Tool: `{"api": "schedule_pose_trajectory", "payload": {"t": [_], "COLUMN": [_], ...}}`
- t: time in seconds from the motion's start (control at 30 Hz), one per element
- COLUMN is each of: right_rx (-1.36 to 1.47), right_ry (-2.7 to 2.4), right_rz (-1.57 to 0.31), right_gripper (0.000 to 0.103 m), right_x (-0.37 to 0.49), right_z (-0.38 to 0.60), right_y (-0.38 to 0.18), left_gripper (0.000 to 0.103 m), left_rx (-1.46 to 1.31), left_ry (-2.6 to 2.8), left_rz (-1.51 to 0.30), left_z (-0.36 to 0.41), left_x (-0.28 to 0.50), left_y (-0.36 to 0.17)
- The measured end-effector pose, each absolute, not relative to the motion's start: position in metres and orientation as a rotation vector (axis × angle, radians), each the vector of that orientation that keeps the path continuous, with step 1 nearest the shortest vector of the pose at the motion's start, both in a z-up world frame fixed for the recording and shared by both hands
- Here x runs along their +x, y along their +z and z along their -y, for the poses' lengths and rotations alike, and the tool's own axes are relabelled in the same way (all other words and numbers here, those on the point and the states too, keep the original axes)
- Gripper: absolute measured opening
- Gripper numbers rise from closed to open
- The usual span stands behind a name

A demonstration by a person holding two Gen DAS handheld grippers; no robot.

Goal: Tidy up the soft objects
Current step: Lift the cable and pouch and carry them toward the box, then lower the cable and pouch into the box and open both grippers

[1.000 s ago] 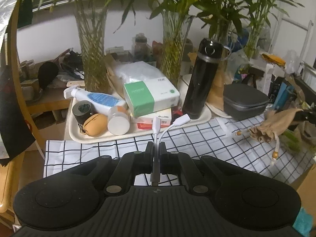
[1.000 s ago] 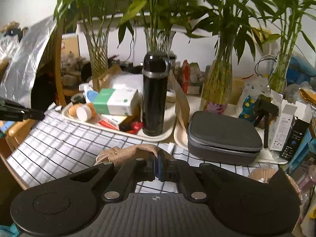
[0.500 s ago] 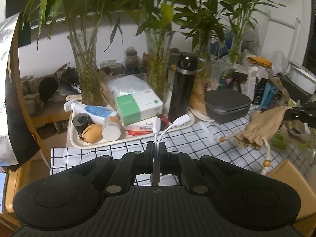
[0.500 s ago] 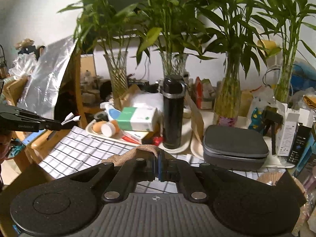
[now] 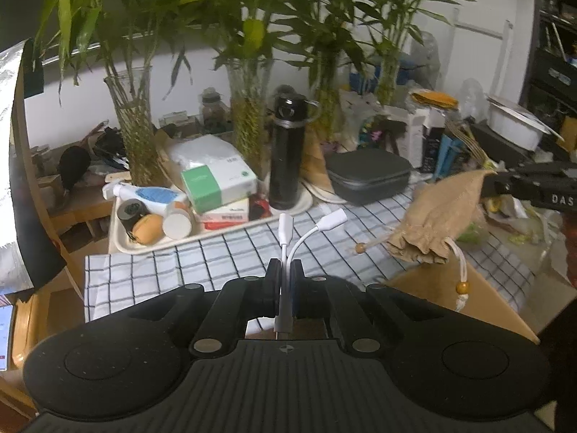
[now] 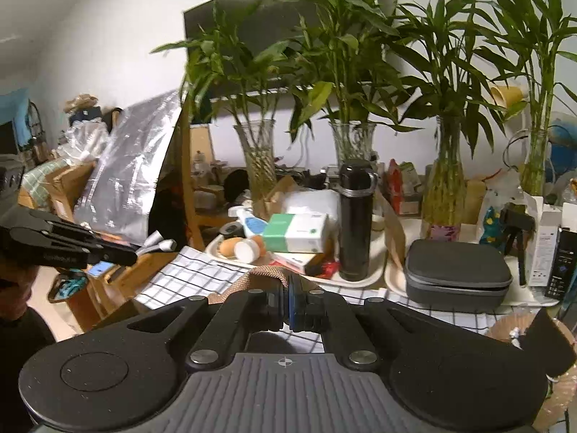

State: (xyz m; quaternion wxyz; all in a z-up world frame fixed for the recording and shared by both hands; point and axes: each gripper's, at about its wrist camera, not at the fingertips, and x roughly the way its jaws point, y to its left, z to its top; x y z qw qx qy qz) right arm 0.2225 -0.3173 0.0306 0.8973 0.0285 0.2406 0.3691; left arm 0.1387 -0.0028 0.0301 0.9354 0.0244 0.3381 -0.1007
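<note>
My left gripper is shut on a white Y-shaped adapter cable whose two plugs stick up above the checked tablecloth. My right gripper is shut on a tan drawstring pouch. In the left wrist view the pouch hangs mouth-down from the right gripper, its beaded cord dangling over a cardboard box. In the right wrist view the left gripper shows at the left with the cable.
A cream tray holds a spray bottle, green tissue box, jars and a black flask. A grey zip case sits to its right. Bamboo in glass vases lines the back. Clutter fills the right side.
Both grippers have pulled back and up from the table. The pouch has been lifted off the cloth and now hangs over the cardboard box.
</note>
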Motion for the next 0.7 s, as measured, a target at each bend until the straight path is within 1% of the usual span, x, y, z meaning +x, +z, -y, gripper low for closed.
{"api": "schedule_pose_trajectory", "payload": {"t": [0.27,0.47,0.53,0.57,0.6,0.63,0.7], "right_rx": [0.091,0.097,0.098,0.098,0.100,0.103,0.100], "right_ry": [0.786,0.797,0.800,0.805,0.811,0.818,0.829], "right_rz": [-0.479,-0.469,-0.467,-0.464,-0.461,-0.459,-0.456], "right_gripper": [0.005,0.005,0.005,0.005,0.005,0.005,0.005], "right_x": [0.200,0.188,0.185,0.183,0.181,0.181,0.179], "right_z": [0.330,0.335,0.335,0.335,0.335,0.335,0.333], "right_y": [0.034,0.035,0.035,0.036,0.036,0.037,0.038], "left_gripper": [0.006,0.006,0.008,0.011,0.021,0.034,0.047], "left_rx": [-0.001,-0.029,-0.046,-0.047,-0.044,-0.038,-0.028], "left_ry": [-0.235,-0.231,-0.248,-0.250,-0.244,-0.236,-0.224], "left_rz": [-0.746,-0.813,-0.817,-0.811,-0.809,-0.802,-0.782], "left_z": [0.012,0.015,0.015,0.015,0.015,0.014,0.014], "left_x": [0.116,0.106,0.103,0.100,0.098,0.096,0.092], "left_y": [0.021,0.004,0.000,-0.001,-0.001,0.000,0.002]}}
